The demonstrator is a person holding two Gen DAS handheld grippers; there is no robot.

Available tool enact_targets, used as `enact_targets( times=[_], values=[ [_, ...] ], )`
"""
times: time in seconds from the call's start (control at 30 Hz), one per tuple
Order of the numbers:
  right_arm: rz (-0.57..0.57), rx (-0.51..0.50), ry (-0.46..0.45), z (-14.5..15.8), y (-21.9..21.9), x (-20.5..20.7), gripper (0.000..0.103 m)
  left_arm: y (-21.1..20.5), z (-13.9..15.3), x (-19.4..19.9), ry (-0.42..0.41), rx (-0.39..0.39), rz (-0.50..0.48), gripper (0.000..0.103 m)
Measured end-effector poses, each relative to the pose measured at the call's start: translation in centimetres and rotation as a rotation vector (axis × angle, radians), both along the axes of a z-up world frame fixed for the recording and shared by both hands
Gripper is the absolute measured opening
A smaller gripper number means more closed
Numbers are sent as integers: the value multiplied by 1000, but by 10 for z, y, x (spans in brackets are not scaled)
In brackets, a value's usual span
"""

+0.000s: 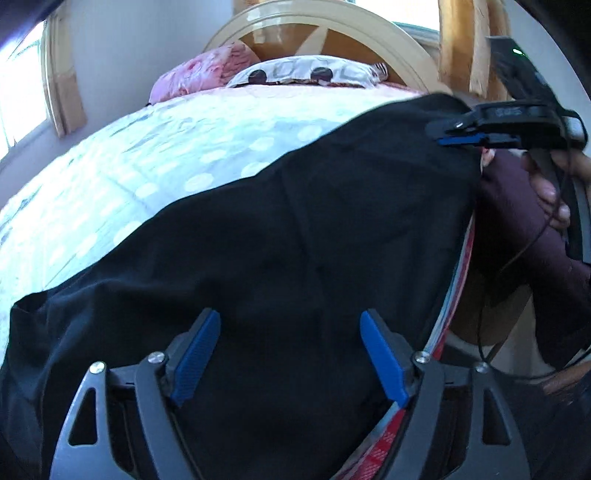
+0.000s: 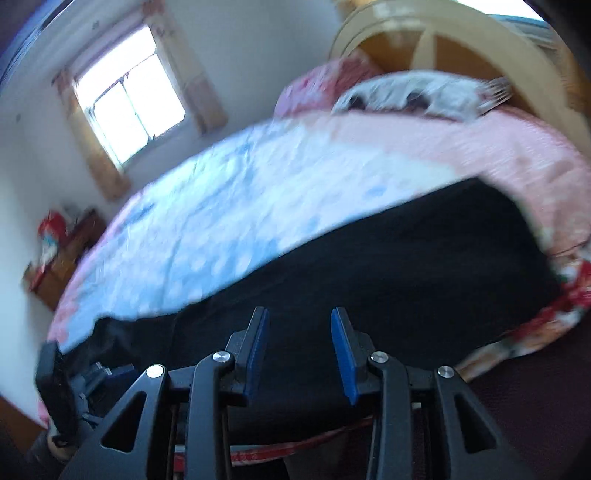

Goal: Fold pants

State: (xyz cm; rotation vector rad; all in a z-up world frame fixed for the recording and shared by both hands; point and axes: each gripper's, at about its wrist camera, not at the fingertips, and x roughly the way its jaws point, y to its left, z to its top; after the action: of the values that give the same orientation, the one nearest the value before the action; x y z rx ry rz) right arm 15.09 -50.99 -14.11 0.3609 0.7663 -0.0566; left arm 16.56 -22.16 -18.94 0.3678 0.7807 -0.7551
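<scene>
- Currently, one pair of black pants (image 1: 295,229) is lying spread across one bed (image 1: 155,155), along its near edge, covering the 6 o'clock half of both views.
- One left gripper (image 1: 290,354) is hovering over the pants at 6 o'clock of the left wrist view; its two blue pads (image 1: 195,358) are standing wide apart, gripping nothing, with black cloth lying beneath the gap.
- One right gripper (image 2: 300,354) is sitting at 6 o'clock of the right wrist view; its two pads (image 2: 341,354) are standing partly apart, clamping nothing, with the pants showing between them.
- One hand (image 1: 550,199) is holding the right gripper's handle at 3 o'clock of the left wrist view; that gripper's tips are lying at the pants' far edge.
- Two pillows are resting at 12 o'clock: one pink pillow (image 1: 199,74) and one white patterned pillow (image 1: 306,72).
- One curved wooden headboard (image 1: 332,29) is standing behind them.
- One window (image 2: 129,110) is showing at 10 o'clock of the right wrist view, which is blurred.
</scene>
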Motion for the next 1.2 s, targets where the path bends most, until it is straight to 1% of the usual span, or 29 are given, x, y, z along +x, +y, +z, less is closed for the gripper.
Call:
enact_targets(
  times=[0.03,0.1,0.13,0.17,0.2,0.23,0.3,0.37,0.4,0.43,0.5,0.53,0.6,0.63,0.67,0.7,0.77,0.83,0.87,1.0,1.07,1.13,1.2],
  values=[
    [11,-34,8,-6,4,4,38,-1,-1,-1,1,-4,0,88],
    [29,-94,7,-4,12,3,38,0,2,-3,-7,-12,-3,88],
    [34,-116,18,-2,13,2,38,2,6,-2,-2,-29,-11,88],
    [38,-136,27,0,17,1,38,9,13,1,-9,-53,-3,88],
    [42,-145,35,2,22,0,39,19,17,4,-20,-54,14,89],
    [55,-140,38,5,26,1,43,27,23,11,-35,-46,40,89],
    [87,-114,26,9,32,5,44,42,29,26,-55,-35,94,89],
    [127,-129,13,11,49,14,45,59,33,45,-70,-7,174,91],
    [141,-144,12,10,59,18,45,67,34,56,-67,13,210,94],
    [160,-156,10,10,70,22,45,75,33,66,-59,34,241,94],
    [231,-146,10,6,98,32,45,90,28,86,-24,67,309,94],
    [257,-137,13,4,105,34,45,95,25,92,-1,77,319,94],
    [337,-127,21,-2,130,38,45,103,17,105,59,81,337,95],
    [367,-140,23,-5,141,39,45,105,15,109,83,70,340,98],
    [392,-165,30,-10,152,39,45,106,14,112,88,65,343,100],
    [403,-193,40,-14,159,39,45,105,13,114,81,78,344,103],
    [412,-251,80,-27,168,40,45,104,11,117,79,76,350,103],
    [405,-260,120,-37,164,41,45,105,11,123,82,71,352,103],
    [415,-253,122,-41,160,40,45,105,10,126,83,68,352,103],
    [447,-278,119,-43,159,33,45,100,9,131,89,59,351,103],
    [439,-307,127,-40,163,31,45,104,9,128,89,55,354,103],
    [406,-324,113,-32,169,28,45,105,9,128,90,50,352,103],
    [430,-277,73,-24,176,23,46,105,10,128,90,51,356,103]
  ],
)
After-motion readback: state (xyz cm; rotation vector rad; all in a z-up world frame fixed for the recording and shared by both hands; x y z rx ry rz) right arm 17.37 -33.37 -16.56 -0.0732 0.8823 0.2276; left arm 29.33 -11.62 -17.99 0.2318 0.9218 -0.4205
